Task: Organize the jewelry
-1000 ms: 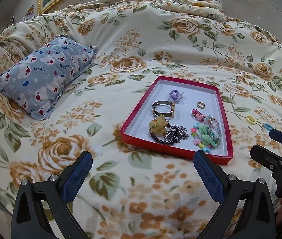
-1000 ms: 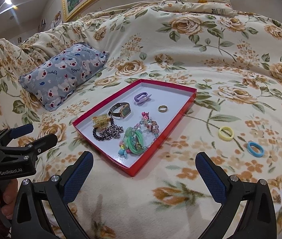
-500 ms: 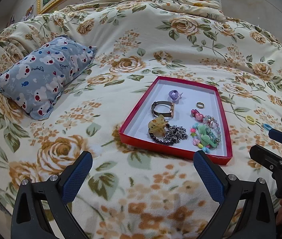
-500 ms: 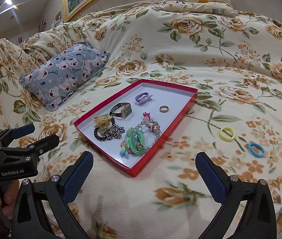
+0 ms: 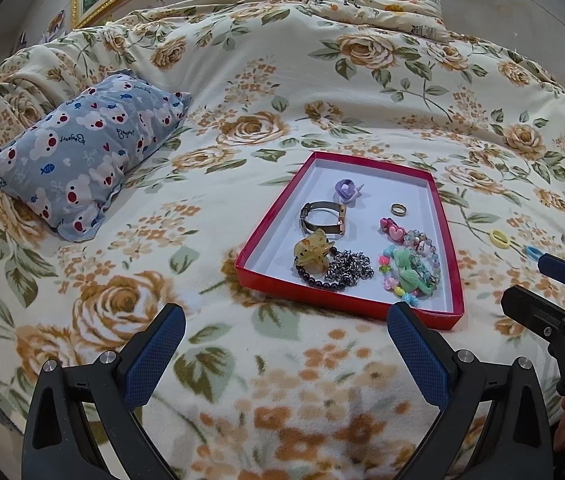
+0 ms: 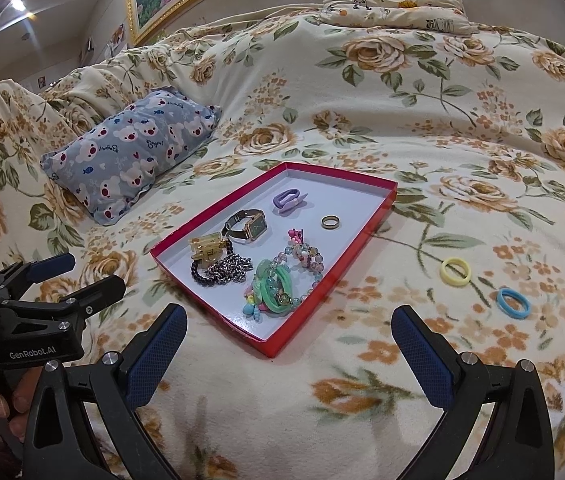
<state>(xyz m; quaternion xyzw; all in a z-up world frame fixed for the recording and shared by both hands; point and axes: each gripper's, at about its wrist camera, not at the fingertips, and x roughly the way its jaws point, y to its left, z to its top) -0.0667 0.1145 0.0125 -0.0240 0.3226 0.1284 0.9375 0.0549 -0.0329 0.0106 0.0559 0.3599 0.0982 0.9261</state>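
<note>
The right tool (image 6: 288, 354) hovers above the bed (image 6: 422, 128) with its jaws spread wide and nothing between them. The left tool (image 5: 282, 350) is likewise spread and empty, short of the near rim of the red tray (image 5: 346, 304).

Two elastic rings lie loose on the blanket, right of the tray: one yellow ring (image 6: 456, 271) and one blue ring (image 6: 514, 303), near each other but apart. Both look light, soft and compressible. The blanket gives underneath, so a pinch across one side of the band appears the most secure hold; a flat approach may snag the fleece.

The tray holds, by count: one watch (image 6: 247, 227), one metal ring (image 6: 329, 221), one purple clip (image 6: 287, 201), one amber claw clip (image 6: 207, 247), one dark bead strand with a metal chain (image 6: 222, 272), and a tangled cluster of beaded and green bracelets (image 6: 278, 286), number not discernible. The watch and the rigid clips should tolerate firm clamping; the chains will slump and slip.
</note>
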